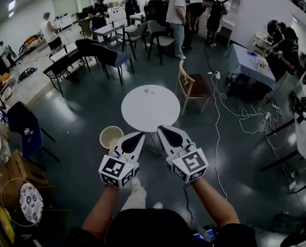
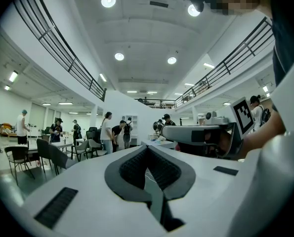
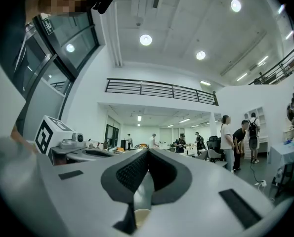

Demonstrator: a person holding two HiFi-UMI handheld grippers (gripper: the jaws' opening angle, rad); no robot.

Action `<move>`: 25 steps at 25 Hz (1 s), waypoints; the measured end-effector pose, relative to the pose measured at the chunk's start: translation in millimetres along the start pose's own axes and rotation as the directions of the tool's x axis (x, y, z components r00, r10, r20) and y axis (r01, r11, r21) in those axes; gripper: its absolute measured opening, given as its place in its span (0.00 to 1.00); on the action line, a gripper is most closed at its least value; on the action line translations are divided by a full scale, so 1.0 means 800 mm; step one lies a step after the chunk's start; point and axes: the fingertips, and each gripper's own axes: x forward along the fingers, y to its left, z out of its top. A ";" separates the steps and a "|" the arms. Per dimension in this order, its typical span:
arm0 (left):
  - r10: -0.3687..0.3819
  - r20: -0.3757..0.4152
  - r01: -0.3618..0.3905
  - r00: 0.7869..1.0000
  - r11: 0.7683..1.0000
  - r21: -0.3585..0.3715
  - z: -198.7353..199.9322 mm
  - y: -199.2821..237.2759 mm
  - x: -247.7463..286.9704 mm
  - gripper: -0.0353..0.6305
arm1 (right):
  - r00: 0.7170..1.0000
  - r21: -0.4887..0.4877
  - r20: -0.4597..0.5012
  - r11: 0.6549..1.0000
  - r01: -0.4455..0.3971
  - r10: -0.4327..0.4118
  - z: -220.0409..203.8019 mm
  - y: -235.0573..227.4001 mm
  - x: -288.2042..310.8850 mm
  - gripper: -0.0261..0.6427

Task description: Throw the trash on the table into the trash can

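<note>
A round white table (image 1: 150, 108) stands ahead of me, with a few small bits of trash (image 1: 146, 90) near its far edge. A beige trash can (image 1: 111, 137) sits on the floor by the table's near left side. My left gripper (image 1: 139, 136) hangs level just right of the can, jaws shut and empty. In its own view the left gripper (image 2: 147, 148) has its tips together. My right gripper (image 1: 161, 130) is held beside it near the table's front edge. The right gripper (image 3: 147, 151) is also shut, holding nothing.
A wooden chair (image 1: 194, 86) stands right of the table, and a white cable (image 1: 218, 117) trails across the floor. Black chairs (image 1: 109, 55) and several people stand at the back. A blue-draped table (image 1: 251, 66) is at the right, and boxes and a basket (image 1: 21, 199) at the near left.
</note>
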 end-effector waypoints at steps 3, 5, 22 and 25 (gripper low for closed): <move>0.004 -0.004 -0.004 1.000 1.000 -0.012 -0.004 0.017 0.008 0.06 | 1.000 -0.008 -0.011 1.000 -0.004 0.004 -0.007 -0.005 0.015 0.07; 0.003 -0.003 -0.003 1.000 1.000 -0.021 -0.003 0.027 0.018 0.06 | 1.000 -0.009 -0.016 1.000 -0.003 0.003 -0.007 -0.013 0.026 0.07; -0.033 0.011 0.034 0.999 0.996 -0.079 0.008 0.154 0.140 0.06 | 0.998 0.004 -0.021 0.999 0.051 -0.051 -0.013 -0.133 0.153 0.07; -0.043 0.013 0.043 0.999 0.996 -0.073 0.010 0.176 0.159 0.06 | 0.998 0.010 -0.018 0.998 0.066 -0.066 -0.013 -0.154 0.176 0.07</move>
